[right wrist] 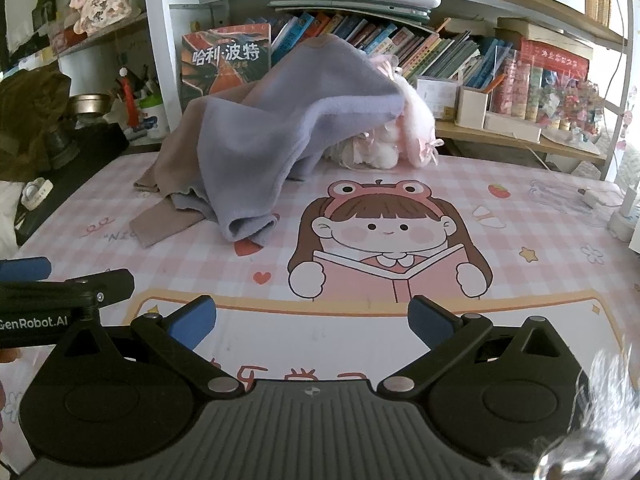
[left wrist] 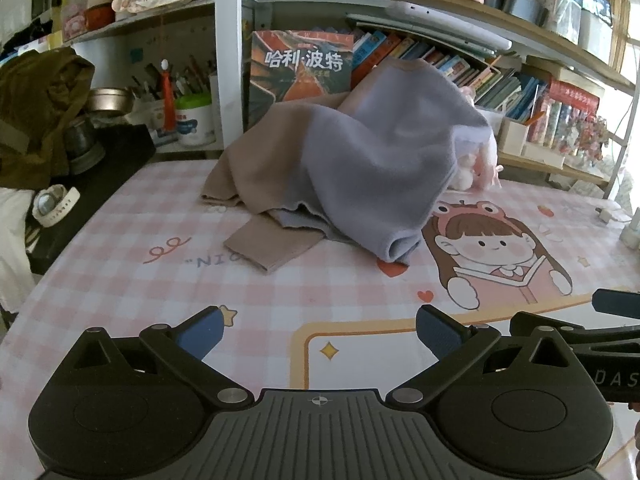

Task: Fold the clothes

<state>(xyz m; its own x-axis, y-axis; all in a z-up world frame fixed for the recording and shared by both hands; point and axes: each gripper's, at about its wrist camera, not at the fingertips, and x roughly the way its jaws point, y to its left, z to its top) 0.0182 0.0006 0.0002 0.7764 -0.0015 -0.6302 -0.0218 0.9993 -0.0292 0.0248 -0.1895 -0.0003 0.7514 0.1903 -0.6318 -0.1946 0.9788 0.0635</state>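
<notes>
A crumpled lavender and tan garment (left wrist: 360, 160) lies in a heap at the far side of the pink checked desk mat (left wrist: 160, 300), draped over a pink plush toy (right wrist: 404, 136). It also shows in the right wrist view (right wrist: 272, 136). A tan sleeve (left wrist: 268, 244) and a lavender sleeve (left wrist: 396, 248) stick out toward me. My left gripper (left wrist: 320, 332) is open and empty, well short of the garment. My right gripper (right wrist: 312, 320) is open and empty, over the mat's cartoon girl print (right wrist: 384, 240), beside the left one.
Bookshelves (right wrist: 400, 44) with books and boxes stand behind the garment. A black box (left wrist: 104, 184) with a watch (left wrist: 52, 204) and an olive bag (left wrist: 36, 112) sit at the left. A charger and cable (right wrist: 580, 200) lie at the far right.
</notes>
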